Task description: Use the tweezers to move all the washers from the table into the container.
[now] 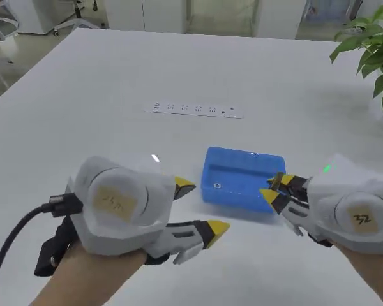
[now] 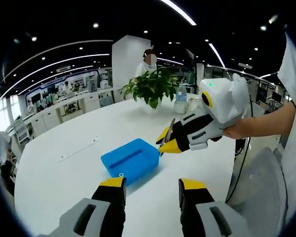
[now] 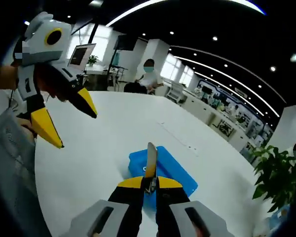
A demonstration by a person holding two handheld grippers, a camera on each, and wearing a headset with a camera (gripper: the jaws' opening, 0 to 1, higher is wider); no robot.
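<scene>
Head view put your right gripper point(image 1: 276, 187) at the near right corner of the blue container point(image 1: 239, 193), its fingers clamped on the tweezers point(image 3: 151, 157), while your left gripper point(image 1: 202, 206) hung just left of the container, fingers spread and empty. Whether the tweezer tips held anything could not be told, so the next move likely called for finding a washer; a pale speck point(image 1: 155, 158) on the worktop point(image 1: 115, 76) beyond the left gripper may have been one. Your right gripper's round label point(image 1: 361, 220) read "32"; the left's was illegible.
</scene>
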